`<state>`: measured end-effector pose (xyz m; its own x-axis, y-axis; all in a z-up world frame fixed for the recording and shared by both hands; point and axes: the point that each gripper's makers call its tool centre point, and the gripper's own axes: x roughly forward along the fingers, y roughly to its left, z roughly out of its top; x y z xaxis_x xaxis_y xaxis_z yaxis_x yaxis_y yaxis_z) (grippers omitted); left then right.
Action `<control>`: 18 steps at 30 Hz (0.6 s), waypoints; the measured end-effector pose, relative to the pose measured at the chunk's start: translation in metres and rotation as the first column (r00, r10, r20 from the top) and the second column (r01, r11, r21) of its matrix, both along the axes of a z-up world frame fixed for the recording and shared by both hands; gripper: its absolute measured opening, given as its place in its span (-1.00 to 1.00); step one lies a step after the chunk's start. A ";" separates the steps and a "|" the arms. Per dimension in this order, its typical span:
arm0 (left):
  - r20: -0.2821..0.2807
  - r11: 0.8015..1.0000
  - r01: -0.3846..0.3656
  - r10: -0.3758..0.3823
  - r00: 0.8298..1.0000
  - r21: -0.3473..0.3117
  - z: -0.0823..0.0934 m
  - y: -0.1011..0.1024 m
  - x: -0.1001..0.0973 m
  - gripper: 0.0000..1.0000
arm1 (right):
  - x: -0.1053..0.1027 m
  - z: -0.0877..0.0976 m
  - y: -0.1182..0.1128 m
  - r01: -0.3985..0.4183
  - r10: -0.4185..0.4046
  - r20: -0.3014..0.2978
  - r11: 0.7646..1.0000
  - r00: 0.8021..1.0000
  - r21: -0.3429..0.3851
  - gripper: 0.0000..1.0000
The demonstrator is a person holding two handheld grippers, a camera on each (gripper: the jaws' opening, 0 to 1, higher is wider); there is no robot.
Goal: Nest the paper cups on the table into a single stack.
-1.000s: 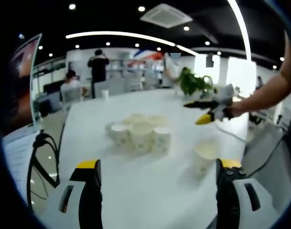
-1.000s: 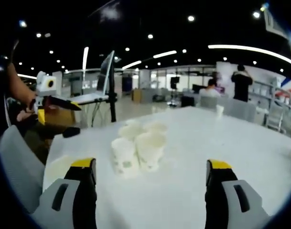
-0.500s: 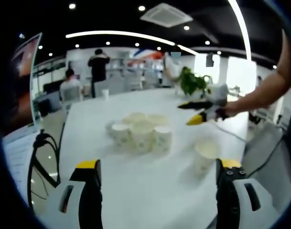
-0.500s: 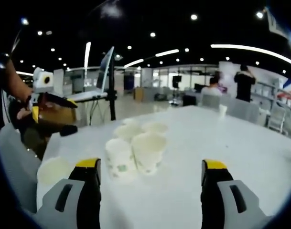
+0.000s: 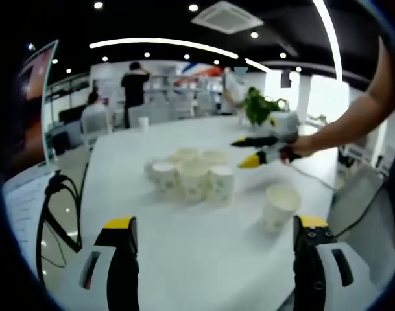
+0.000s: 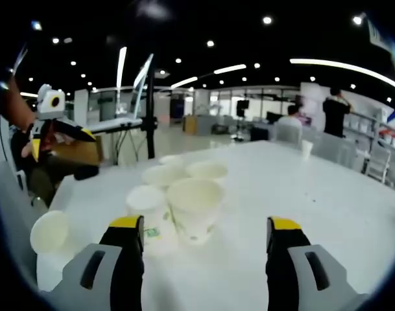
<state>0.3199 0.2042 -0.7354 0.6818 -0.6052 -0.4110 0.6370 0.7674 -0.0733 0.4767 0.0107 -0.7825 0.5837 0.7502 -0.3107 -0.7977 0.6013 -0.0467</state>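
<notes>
Closer now: right gripper (image 6: pixel 203 227) has advanced on the cluster of paper cups (image 6: pixel 184 201), which looms larger between its fingers than a second ago; in the left gripper view it has swung toward the cluster too. Both sets of fingers stand apart, holding nothing. Left gripper (image 5: pixel 216 227) hangs back over the desk (image 5: pixel 184 253). Progress: none visible. Cups stand upright, bunched and touching mid-desk, unstacked; lone cup (image 5: pixel 278 206) sits apart, nearer the desk edge. All nesting remains.
</notes>
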 end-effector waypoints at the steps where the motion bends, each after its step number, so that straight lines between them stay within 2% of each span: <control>1: -0.002 1.000 -0.001 0.001 1.000 -0.003 -0.001 0.000 0.000 0.96 | 0.002 -0.001 0.001 -0.002 0.002 0.004 1.000 1.000 -0.006 0.47; 18: -0.002 1.000 0.019 -0.019 1.000 -0.001 -0.003 -0.005 0.006 0.96 | 0.016 -0.016 0.017 -0.017 0.017 -0.003 1.000 1.000 -0.025 0.30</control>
